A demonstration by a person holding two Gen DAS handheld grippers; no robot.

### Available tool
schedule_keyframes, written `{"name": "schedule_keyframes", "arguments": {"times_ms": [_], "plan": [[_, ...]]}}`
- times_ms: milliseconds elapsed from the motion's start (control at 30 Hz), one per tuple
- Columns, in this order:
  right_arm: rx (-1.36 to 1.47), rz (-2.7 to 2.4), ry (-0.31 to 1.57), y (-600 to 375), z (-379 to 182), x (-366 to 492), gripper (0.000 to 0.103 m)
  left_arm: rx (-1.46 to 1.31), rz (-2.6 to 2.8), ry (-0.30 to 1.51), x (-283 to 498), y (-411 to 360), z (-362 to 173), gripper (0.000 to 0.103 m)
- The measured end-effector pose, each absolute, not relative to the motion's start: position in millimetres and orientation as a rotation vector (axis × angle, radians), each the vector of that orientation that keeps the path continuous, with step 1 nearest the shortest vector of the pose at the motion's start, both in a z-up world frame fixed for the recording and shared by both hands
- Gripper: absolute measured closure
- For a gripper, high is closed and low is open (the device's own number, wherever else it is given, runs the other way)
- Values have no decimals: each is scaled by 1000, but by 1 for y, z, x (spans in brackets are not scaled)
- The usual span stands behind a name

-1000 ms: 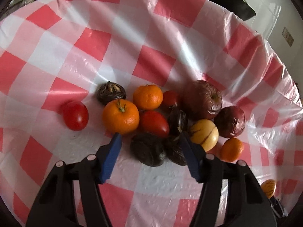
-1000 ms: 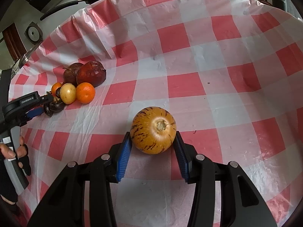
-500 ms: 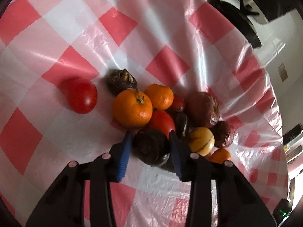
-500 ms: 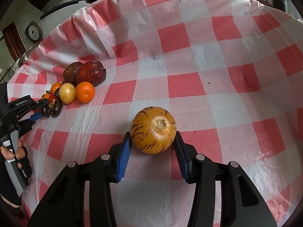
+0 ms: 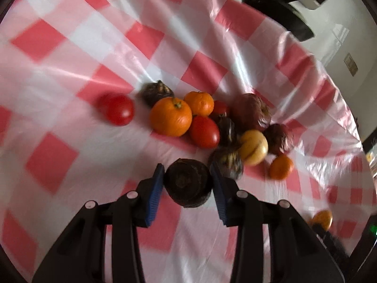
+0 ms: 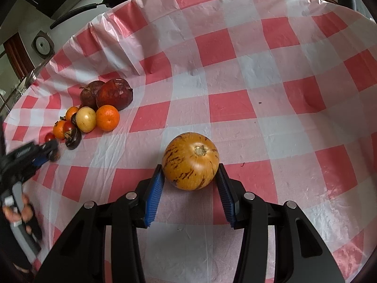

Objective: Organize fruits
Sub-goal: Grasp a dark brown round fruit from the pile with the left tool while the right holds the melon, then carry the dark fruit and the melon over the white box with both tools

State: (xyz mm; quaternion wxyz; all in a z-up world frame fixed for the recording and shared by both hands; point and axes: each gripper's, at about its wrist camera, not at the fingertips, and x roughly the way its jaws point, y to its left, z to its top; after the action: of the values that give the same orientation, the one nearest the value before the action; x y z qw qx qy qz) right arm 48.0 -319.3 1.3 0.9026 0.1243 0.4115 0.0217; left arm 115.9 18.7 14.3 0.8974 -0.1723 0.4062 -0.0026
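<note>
My left gripper (image 5: 187,176) is shut on a dark brown round fruit (image 5: 188,184), held just clear of the fruit pile. The pile holds a big orange (image 5: 170,116), a smaller orange (image 5: 199,103), two red tomatoes (image 5: 204,132) (image 5: 119,113), a yellow striped fruit (image 5: 253,147), dark red fruits (image 5: 251,112) and dark chestnut-like fruits (image 5: 226,162). In the right wrist view my right gripper (image 6: 190,173) is shut on an orange striped melon-like fruit (image 6: 190,161) that rests on the checked cloth. The left gripper (image 6: 47,152) shows there too, at the left edge beside the pile (image 6: 94,115).
A red and white checked plastic cloth (image 6: 247,75) covers the table, wrinkled toward its far edge. A small orange (image 5: 281,167) lies at the pile's right. A person's hand (image 6: 18,212) holds the left gripper's handle. Dark furniture (image 5: 278,9) stands beyond the table.
The left gripper closed around the dark brown fruit and drew it back out of the pile toward the camera. The right gripper and its striped fruit stayed put.
</note>
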Motion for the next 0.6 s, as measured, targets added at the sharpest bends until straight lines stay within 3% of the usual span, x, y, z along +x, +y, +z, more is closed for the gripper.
{"name": "schedule_keyframes", "arguments": {"times_ms": [367,600], "plan": [[284,106,841,-318,4,44,58,-223,28,765,-20,34,34,63],[350,224,840,-276,23,-9,58,-173,7,762,-90,44,37,63]]}}
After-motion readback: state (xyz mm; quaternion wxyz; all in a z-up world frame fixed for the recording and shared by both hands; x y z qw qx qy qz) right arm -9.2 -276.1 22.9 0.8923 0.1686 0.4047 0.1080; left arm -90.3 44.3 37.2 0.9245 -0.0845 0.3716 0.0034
